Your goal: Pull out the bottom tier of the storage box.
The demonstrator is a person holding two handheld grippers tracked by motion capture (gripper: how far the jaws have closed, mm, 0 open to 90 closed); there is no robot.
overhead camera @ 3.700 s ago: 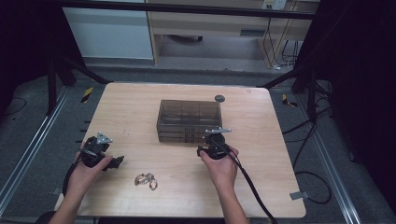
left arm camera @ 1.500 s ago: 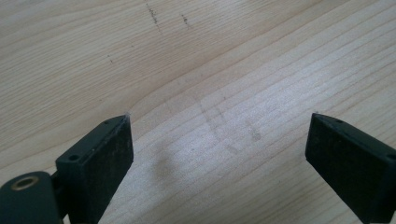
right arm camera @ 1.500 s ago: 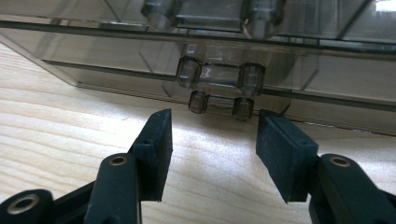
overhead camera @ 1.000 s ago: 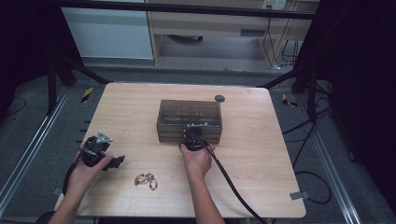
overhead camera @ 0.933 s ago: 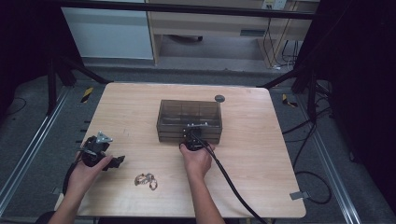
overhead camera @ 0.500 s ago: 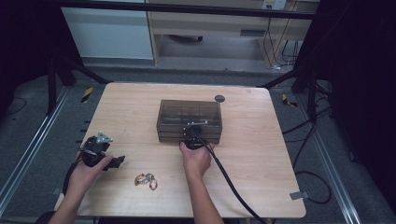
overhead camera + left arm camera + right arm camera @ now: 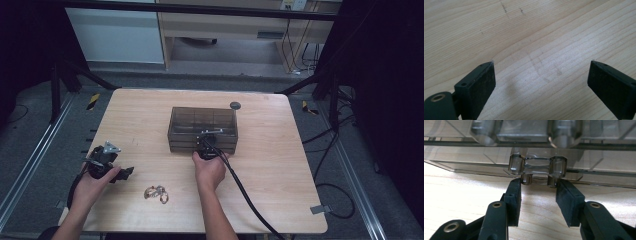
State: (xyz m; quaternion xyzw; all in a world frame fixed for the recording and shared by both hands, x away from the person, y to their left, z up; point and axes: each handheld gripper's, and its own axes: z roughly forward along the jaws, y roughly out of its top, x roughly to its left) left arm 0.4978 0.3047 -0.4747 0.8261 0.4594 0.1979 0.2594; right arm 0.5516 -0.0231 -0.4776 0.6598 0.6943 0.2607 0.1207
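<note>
right gripper (image 7: 538,182) sits at the front of the smoked clear drawer box (image 7: 202,129) mid-table, jaws closed in on the 2 posts of the lower drawer handle (image 7: 537,166), looks like touching them from outside; i'd say squeeze firm below the crossbar and pull straight back, level, so the box doesn't slide. left gripper (image 7: 541,85) rests spread wide over bare table (image 7: 549,37), well apart from the box, small trinkets (image 7: 156,192) just beside it.

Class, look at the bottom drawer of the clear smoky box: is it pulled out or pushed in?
Pushed in. Its front lies flush with the box, and the right claw brackets the drawer handle.
</note>
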